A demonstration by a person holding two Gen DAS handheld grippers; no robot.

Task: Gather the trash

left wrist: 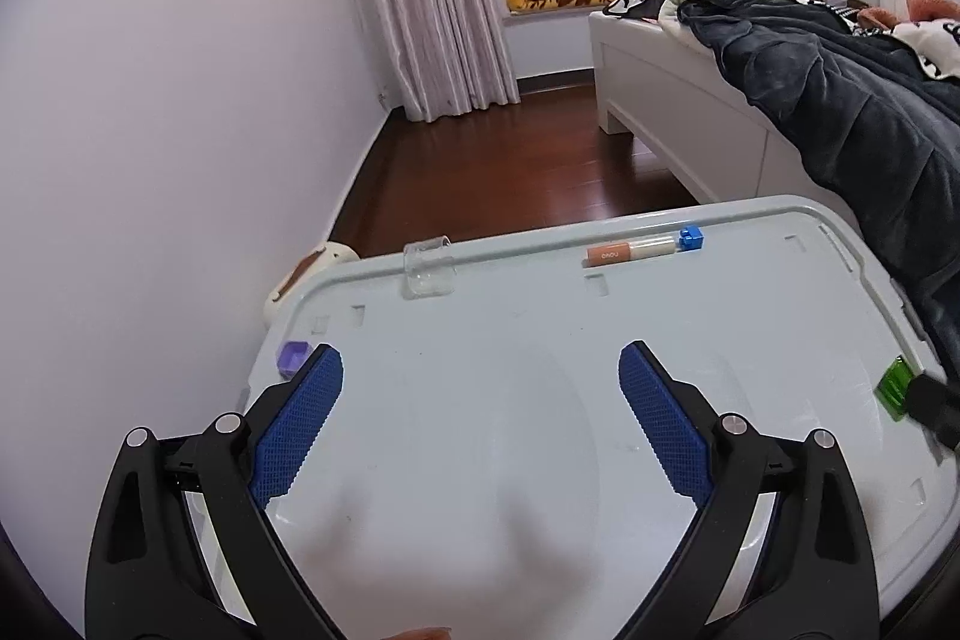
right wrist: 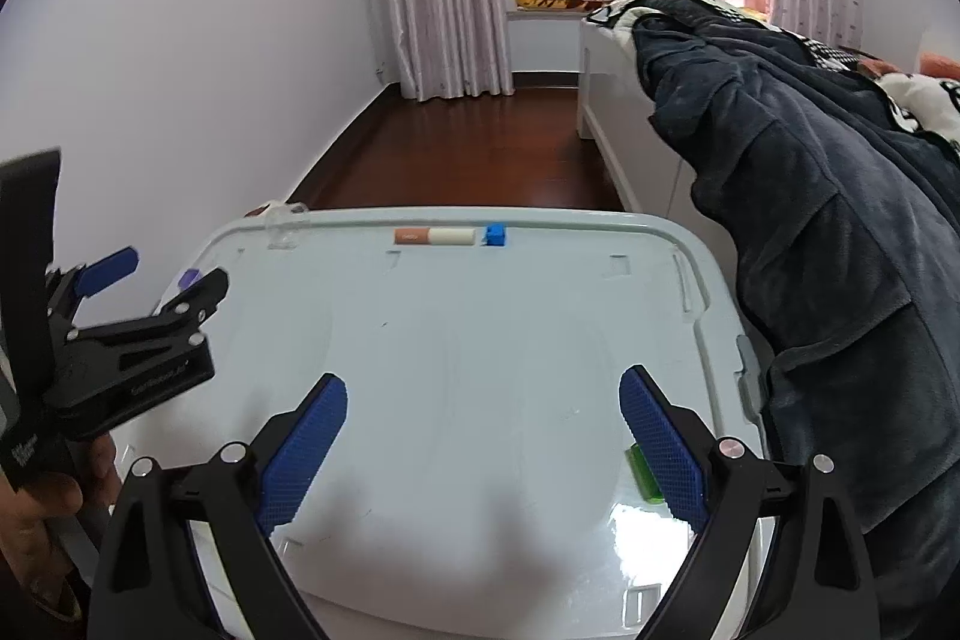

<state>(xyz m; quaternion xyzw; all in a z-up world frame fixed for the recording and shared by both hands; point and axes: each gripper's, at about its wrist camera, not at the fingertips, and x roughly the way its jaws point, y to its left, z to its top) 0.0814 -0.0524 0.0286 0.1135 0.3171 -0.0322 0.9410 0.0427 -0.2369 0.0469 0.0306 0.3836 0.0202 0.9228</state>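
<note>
Both grippers hover over the pale blue storage bin lid (left wrist: 480,370), and both are spread wide, holding nothing. The left gripper (left wrist: 480,418) sits near the lid's left edge, the right gripper (right wrist: 483,436) toward the right edge.

Closest bit of trash is the green block (right wrist: 642,472), right beside the right gripper's outer finger by the right edge. A purple cap (left wrist: 292,357) sits at the left edge, just beside the left gripper's fingertip. Along the far edge: a clear plastic cup (left wrist: 427,268) near the far left corner, then an orange-and-white tube (left wrist: 630,250) with a blue brick (left wrist: 691,239) touching its end.

My worry: everything sits near an edge, so a sloppy nudge could knock it to the floor (left wrist: 510,148). That tube probably rolls too.
</note>
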